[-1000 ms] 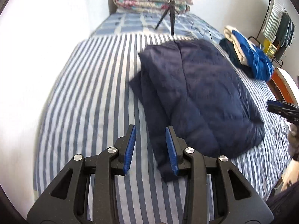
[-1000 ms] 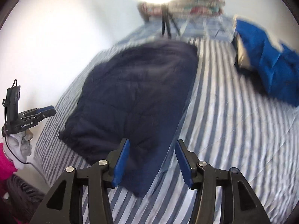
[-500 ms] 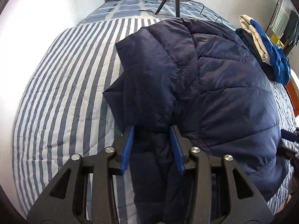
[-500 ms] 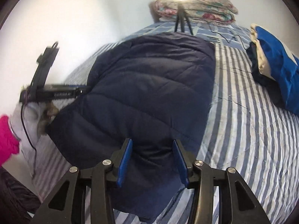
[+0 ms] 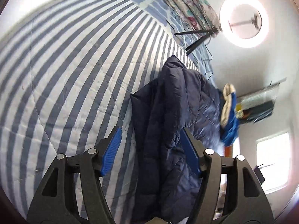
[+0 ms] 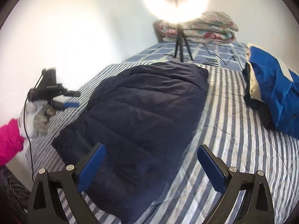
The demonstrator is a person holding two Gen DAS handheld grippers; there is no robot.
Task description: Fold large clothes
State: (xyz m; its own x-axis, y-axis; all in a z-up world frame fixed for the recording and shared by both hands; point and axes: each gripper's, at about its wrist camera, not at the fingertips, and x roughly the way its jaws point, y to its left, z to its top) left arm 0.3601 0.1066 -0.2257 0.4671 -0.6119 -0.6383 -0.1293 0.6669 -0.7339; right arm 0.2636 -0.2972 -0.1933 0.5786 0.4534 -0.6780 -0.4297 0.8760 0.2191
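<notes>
A navy quilted puffer jacket (image 6: 149, 108) lies flat on the blue-and-white striped bed (image 6: 233, 149). In the left wrist view the jacket (image 5: 168, 130) shows rolled to one side, its edge running between my fingers. My left gripper (image 5: 149, 141) is open with the jaws wide, the jacket's edge between them but not pinched. It also shows in the right wrist view (image 6: 71, 99), held in a gloved hand at the jacket's left side. My right gripper (image 6: 151, 153) is open and empty, over the jacket's near end.
A blue and cream jacket pile (image 6: 271, 97) lies at the right side of the bed. A ring light on a tripod (image 6: 177, 1) stands at the bed's far end before folded floral quilts (image 6: 209, 26). A wall runs along the left.
Both grippers have opened wider. My left gripper has rolled sideways and shifted toward the jacket's left edge. My right gripper has drawn back slightly from the jacket.
</notes>
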